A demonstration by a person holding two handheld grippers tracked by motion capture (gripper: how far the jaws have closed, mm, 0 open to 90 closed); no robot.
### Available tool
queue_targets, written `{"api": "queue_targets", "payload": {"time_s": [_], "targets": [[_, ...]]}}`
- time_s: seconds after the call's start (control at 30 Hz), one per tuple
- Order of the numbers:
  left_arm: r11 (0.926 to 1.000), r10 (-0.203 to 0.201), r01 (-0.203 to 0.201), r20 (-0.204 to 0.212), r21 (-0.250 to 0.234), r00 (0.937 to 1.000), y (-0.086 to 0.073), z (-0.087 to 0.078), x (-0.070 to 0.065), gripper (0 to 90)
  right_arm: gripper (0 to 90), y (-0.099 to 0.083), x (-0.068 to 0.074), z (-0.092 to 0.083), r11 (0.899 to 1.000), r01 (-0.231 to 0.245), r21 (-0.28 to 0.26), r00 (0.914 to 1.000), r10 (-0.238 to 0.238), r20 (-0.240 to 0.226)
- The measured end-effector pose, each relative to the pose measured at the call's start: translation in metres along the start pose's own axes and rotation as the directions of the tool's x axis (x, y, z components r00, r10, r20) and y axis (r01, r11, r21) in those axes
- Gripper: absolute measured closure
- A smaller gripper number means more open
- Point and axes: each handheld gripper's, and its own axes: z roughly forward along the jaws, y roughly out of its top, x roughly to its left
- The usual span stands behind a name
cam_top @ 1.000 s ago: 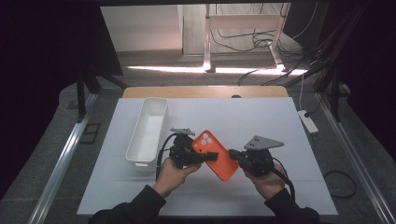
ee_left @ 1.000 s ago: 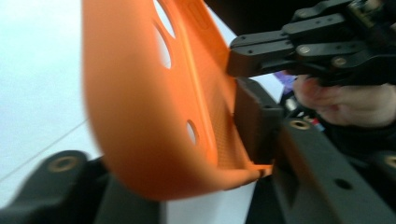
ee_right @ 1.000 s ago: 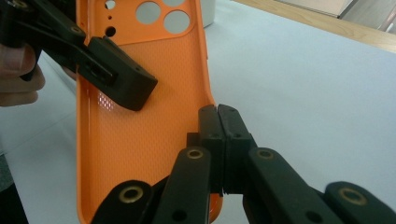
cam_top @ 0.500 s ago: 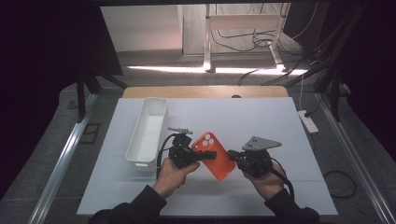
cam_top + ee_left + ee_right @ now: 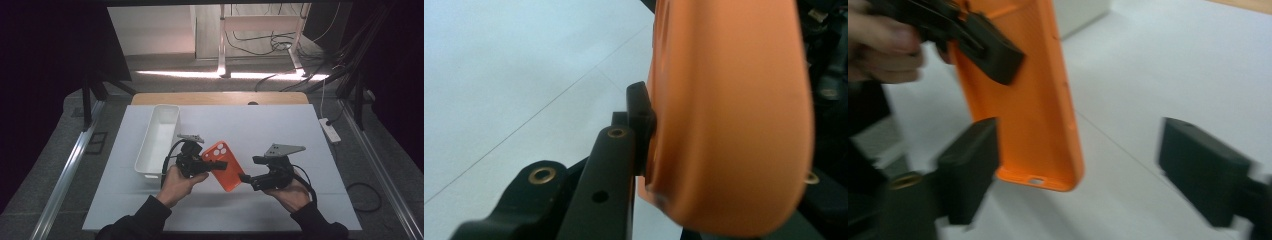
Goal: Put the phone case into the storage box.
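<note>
An orange phone case (image 5: 226, 170) is held tilted above the white table, camera cut-out toward the far side. My left gripper (image 5: 214, 165) is shut on its upper part; in the left gripper view one black pad (image 5: 640, 115) presses the case (image 5: 734, 115). My right gripper (image 5: 249, 169) is to the right of the case, and its jaws have just been opening. In the right gripper view it (image 5: 1078, 170) stands open, and the case's lower end (image 5: 1033, 125) hangs between the pads, close to the left one and unpressed.
A long white bin (image 5: 145, 152) stands on the table left of the left hand. A power strip (image 5: 330, 129) lies off the table's right edge. The white table top (image 5: 260, 125) stretches beyond the grippers toward a wooden strip at the far edge.
The right gripper's jaws have spread apart and let go of the case's lower end. The left gripper keeps its hold, and both hands have stayed about where they were.
</note>
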Motion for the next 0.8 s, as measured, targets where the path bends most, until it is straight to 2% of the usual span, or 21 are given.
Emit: {"api": "queue_targets", "payload": {"time_s": [0.03,0.07,0.1,0.17,0.23,0.4,0.57,0.73,0.8], "targets": [[1.0000,0.000,0.000,0.000,0.000,1.0000,0.000,0.000,0.000,85.1,11.2,0.000,0.000,0.000,1.000,0.000,0.000,1.0000,0.000,0.000],[0.9999,0.014,-0.014,0.006,0.008,0.9999,0.000,-0.001,0.000,85.1,3.3,-0.001,0.001,0.000,1.000,0.007,-0.007,0.9999,-0.007,-0.014],[0.9997,0.020,-0.020,0.011,0.014,0.9997,0.001,-0.001,0.000,85.1,1.1,-0.001,0.003,0.000,1.000,0.021,-0.001,0.9998,-0.021,-0.002],[0.9990,0.038,-0.038,0.016,0.024,0.9992,0.001,-0.002,0.000,85.1,0.0,-0.002,0.007,0.000,0.999,0.054,0.005,0.9985,-0.054,0.010],[0.9980,0.054,-0.055,0.022,0.033,0.9983,0.002,-0.002,0.000,85.0,0.0,-0.002,0.010,0.000,0.998,0.066,0.011,0.9978,-0.066,0.012],[0.9955,0.080,-0.082,0.036,0.048,0.9962,0.002,-0.001,-0.002,85.0,0.0,-0.002,0.012,0.004,0.998,0.049,0.045,0.9987,-0.049,-0.012],[0.9928,0.098,-0.103,0.072,0.062,0.9926,0.004,0.002,-0.008,85.0,0.1,-0.002,0.013,0.006,0.996,0.047,0.073,0.9979,-0.043,-0.048],[0.9898,0.113,-0.122,0.115,0.074,0.9869,0.005,0.005,-0.013,85.0,8.8,-0.002,0.015,0.011,0.994,0.046,0.095,0.9936,-0.035,-0.107],[0.9874,0.123,-0.134,0.123,0.084,0.9847,0.006,0.005,-0.015,85.0,17.1,-0.002,0.014,0.013,0.994,0.036,0.100,0.9908,-0.023,-0.133]]}}
